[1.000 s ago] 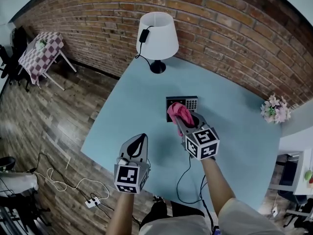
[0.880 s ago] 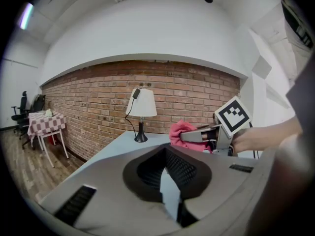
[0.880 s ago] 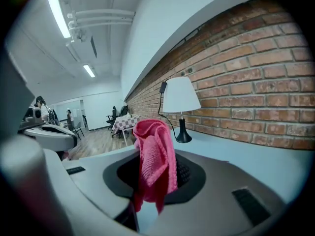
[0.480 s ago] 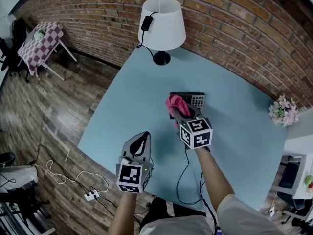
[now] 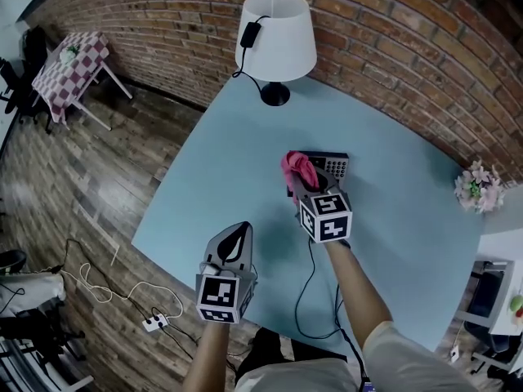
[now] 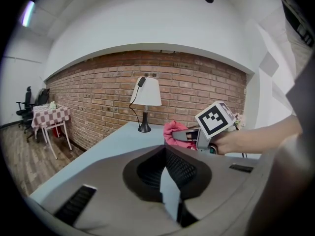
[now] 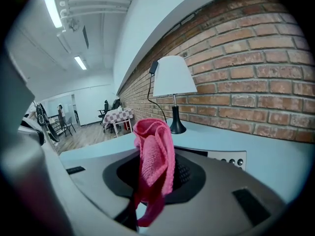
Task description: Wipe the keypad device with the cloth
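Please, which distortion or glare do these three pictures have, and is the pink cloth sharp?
Head view: fisheye bends the brick wall into an arc. Right gripper view: the cloth in the right tool is sharp; a ceiling light glares. Left gripper view: black round border.

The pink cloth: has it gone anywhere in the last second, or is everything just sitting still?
The right gripper, shut on the pink cloth, has slid it across the keypad device from its middle toward its left end. Nothing was grabbed or released. The left gripper stays shut and empty; device and lamp have not moved.
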Motion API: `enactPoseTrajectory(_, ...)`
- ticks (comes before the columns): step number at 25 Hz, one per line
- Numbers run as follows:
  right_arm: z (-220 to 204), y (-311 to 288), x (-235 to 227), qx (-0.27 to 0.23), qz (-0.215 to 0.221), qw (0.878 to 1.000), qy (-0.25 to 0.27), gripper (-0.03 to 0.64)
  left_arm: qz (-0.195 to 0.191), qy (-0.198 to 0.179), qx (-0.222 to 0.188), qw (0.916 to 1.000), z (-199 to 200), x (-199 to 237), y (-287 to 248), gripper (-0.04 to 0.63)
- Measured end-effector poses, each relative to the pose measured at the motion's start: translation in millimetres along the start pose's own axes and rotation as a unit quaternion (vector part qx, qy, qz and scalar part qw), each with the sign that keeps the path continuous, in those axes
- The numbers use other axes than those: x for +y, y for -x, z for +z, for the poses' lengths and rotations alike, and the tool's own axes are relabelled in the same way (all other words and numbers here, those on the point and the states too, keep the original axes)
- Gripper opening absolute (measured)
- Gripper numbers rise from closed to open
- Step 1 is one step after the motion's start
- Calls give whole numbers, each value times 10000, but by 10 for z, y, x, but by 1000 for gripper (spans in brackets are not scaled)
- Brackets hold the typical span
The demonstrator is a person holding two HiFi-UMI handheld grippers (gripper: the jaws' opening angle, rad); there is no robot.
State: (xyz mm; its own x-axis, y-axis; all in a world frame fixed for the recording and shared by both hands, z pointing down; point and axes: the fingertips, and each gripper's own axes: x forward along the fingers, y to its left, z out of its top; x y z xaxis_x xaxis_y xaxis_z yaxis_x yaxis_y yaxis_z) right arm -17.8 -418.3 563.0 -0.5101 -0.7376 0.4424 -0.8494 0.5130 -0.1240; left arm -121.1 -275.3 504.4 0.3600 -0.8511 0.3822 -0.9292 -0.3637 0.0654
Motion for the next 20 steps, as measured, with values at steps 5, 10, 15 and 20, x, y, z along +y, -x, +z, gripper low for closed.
enactPoseTrajectory(5,-38,79,-141,-3,-90,9998,-157,114,-44,-17,-40,10000,8,-48,-44,15)
enactPoseTrajectory(10,-71,189,-342,25,-252,9994,-234,114,-144,-34,-39,9999,17,-141,-91,15)
enactPoseTrajectory(15,-94,291,-553,30,-414,9987,-312,114,-251,-63,-46,9997,54,-232,-151,15)
enactPoseTrajectory(20,-108,378,-715,23,-570,9977,-358,114,-343,-88,-34,9994,69,-287,-201,15)
